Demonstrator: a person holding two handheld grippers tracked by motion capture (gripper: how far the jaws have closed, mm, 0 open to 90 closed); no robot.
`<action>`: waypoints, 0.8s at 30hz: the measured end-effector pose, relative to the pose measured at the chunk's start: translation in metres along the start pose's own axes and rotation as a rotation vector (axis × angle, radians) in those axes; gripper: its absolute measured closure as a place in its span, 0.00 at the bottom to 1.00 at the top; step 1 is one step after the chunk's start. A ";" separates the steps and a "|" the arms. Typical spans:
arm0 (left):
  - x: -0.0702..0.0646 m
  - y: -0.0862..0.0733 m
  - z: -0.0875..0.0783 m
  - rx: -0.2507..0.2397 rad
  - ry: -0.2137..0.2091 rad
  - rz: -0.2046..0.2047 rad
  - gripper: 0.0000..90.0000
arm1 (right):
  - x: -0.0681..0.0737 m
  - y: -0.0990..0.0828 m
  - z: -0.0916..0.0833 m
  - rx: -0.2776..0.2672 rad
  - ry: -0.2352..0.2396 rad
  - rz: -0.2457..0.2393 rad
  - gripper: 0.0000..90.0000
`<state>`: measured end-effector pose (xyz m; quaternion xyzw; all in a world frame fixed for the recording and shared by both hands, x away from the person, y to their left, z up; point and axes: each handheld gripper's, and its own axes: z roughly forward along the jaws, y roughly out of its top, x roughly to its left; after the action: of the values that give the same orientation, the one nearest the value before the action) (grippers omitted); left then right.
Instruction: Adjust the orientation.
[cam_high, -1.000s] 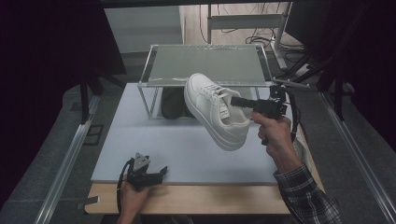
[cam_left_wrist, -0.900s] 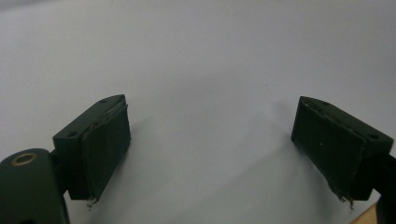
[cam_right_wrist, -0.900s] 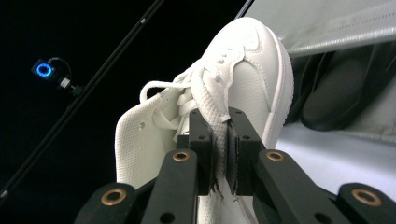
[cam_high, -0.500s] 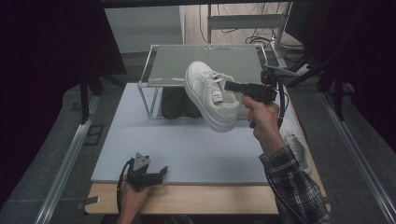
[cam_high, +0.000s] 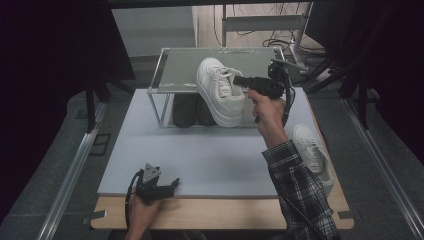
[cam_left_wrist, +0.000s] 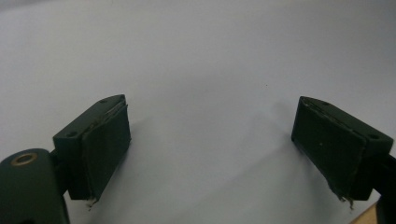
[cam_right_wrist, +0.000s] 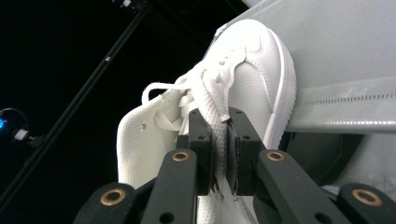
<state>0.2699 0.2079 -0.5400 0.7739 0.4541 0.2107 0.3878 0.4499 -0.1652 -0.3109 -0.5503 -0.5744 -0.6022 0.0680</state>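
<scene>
One thin fold of collar is all that is carrying the shoe (cam_high: 220, 92), which is hanging tilted, heel up, over the front edge of the rack (cam_high: 200, 62), with the right claw (cam_right_wrist: 219, 154) clamped on it. That pinch is risking a slip, dropping the shoe onto the dark pair (cam_high: 192, 112) below, or the toe catching the shelf edge. The left claw (cam_left_wrist: 210, 149) is resting spread apart on the worktop (cam_high: 210, 155).

Open white mat (cam_high: 215, 160) before the rack (cam_high: 170, 70); dark shoes (cam_high: 192, 111) beneath its shelf, second sneaker (cam_high: 310, 150) at right edge.
</scene>
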 end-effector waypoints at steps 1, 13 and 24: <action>0.000 0.000 0.000 0.000 0.000 0.000 0.13 | 0.000 0.001 0.003 -0.002 -0.008 0.000 0.92; 0.000 0.000 0.000 0.003 0.001 0.003 0.13 | -0.003 0.014 0.026 -0.033 -0.061 0.010 0.92; 0.000 0.000 0.000 0.001 0.001 0.002 0.13 | -0.007 0.024 0.041 -0.061 -0.092 0.021 0.92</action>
<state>0.2700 0.2080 -0.5400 0.7744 0.4537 0.2111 0.3871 0.4938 -0.1453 -0.3123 -0.5853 -0.5525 -0.5927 0.0308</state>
